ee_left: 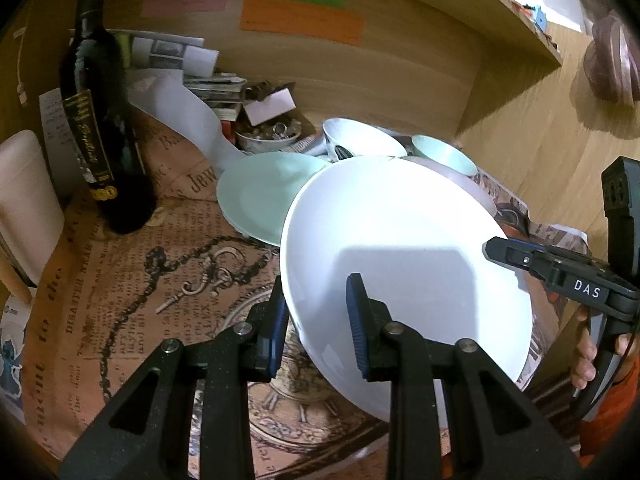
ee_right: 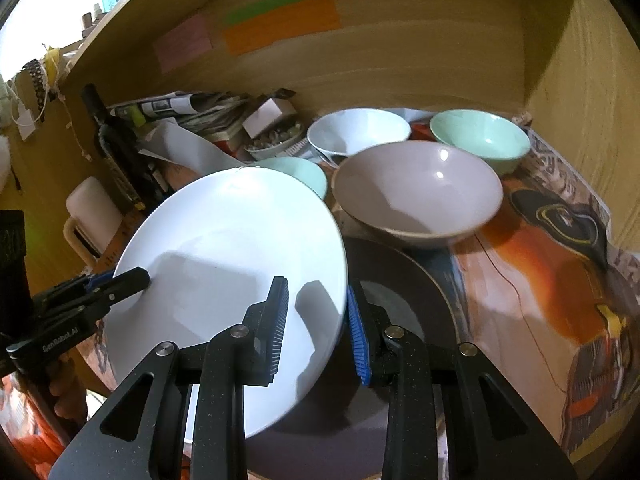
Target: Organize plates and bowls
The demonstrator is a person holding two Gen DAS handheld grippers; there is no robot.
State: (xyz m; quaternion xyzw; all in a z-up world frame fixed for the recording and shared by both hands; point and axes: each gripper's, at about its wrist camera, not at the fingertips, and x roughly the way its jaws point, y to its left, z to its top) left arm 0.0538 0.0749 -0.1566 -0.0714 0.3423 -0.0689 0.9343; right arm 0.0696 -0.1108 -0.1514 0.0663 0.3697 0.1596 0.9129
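A large white plate (ee_left: 404, 256) is held tilted above the table by both grippers. My left gripper (ee_left: 318, 320) is shut on its left rim. My right gripper (ee_right: 318, 328) is shut on its right rim; it also shows in the left wrist view (ee_left: 500, 250). The plate also shows in the right wrist view (ee_right: 224, 264). A mint plate (ee_left: 260, 192) lies flat behind it. A dark plate (ee_right: 400, 312) lies under the white one. A grey bowl (ee_right: 416, 188), a white bowl (ee_right: 360, 132) and a mint bowl (ee_right: 480, 140) stand at the back.
A dark wine bottle (ee_left: 100, 120) stands at the left. A small dish of trinkets (ee_left: 266, 136), papers and a white box sit against the wooden back wall (ee_left: 360, 80). A cream container (ee_left: 24, 200) stands at the far left. A printed cloth (ee_left: 160, 280) covers the table.
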